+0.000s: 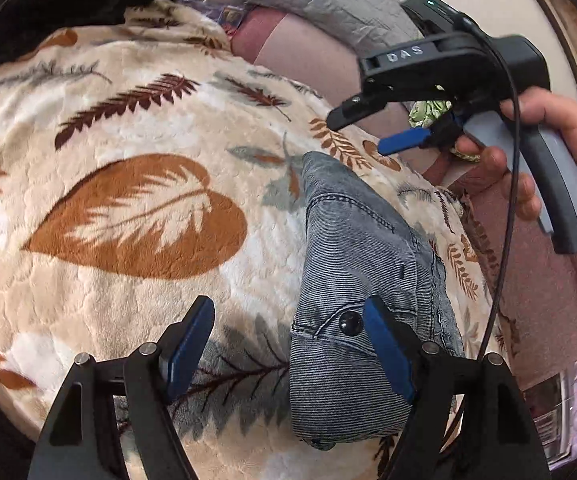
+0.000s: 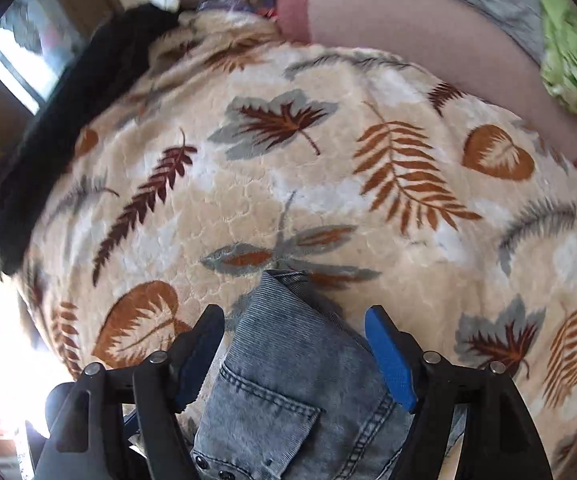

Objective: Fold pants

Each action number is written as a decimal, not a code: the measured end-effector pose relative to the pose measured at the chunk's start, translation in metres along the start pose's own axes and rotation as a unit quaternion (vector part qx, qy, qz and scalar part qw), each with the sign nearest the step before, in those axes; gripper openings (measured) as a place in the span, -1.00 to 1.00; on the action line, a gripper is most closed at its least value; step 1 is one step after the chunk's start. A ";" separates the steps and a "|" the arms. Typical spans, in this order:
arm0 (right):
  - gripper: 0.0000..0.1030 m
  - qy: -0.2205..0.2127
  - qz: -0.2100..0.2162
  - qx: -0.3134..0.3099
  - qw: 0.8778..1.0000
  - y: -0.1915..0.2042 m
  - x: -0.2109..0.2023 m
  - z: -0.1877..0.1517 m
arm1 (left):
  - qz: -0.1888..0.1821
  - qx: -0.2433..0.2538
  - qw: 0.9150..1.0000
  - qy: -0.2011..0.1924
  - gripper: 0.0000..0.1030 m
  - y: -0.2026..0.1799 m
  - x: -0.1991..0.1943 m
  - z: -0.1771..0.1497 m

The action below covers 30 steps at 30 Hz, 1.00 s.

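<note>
a: what's biggest?
b: the blanket (image 1: 128, 208), leaf print, under everything.
a: and the pants (image 1: 360, 264)?
b: folded into a narrow bundle on it, button up.
a: the tools?
b: left gripper (image 1: 292, 344) gapes wide, one pad by the button, pinching nothing. right gripper (image 2: 294, 354) hangs spread above the pants, empty.

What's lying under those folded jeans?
The jeans lie on a cream blanket with a leaf print. What is beneath the blanket stays covered.

Only readable txt: "DAS" in white on top of black right claw (image 1: 358, 130) body.
</note>
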State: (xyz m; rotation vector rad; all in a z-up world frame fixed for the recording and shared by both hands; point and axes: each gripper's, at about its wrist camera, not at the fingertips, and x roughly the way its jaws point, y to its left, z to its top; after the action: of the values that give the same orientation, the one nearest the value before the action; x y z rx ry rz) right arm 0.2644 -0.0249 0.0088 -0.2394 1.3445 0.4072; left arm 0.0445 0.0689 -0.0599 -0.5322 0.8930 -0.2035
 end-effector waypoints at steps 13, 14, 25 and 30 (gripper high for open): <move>-0.69 0.092 -0.085 -0.043 0.991 0.010 0.057 0.000 | -0.009 0.078 0.995 0.052 -0.01 -0.041 0.025 -0.011; -0.69 0.085 -0.089 -0.043 0.992 0.008 0.055 -0.003 | -0.001 0.094 0.994 0.047 -0.04 -0.045 0.024 -0.013; -0.74 0.020 -0.122 -0.007 0.992 -0.004 0.025 -0.014 | 0.011 0.120 0.992 0.036 -0.15 -0.050 0.021 -0.016; -0.74 -0.017 -0.173 0.034 0.984 -0.030 0.018 -0.010 | 0.012 0.117 0.992 0.039 -0.14 -0.047 0.021 -0.016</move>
State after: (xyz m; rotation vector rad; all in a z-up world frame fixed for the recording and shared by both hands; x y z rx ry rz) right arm 0.2714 -0.0536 -0.0128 -0.3999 1.2522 0.0737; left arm 0.0471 0.0152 -0.0583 -0.2965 0.9364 -0.3036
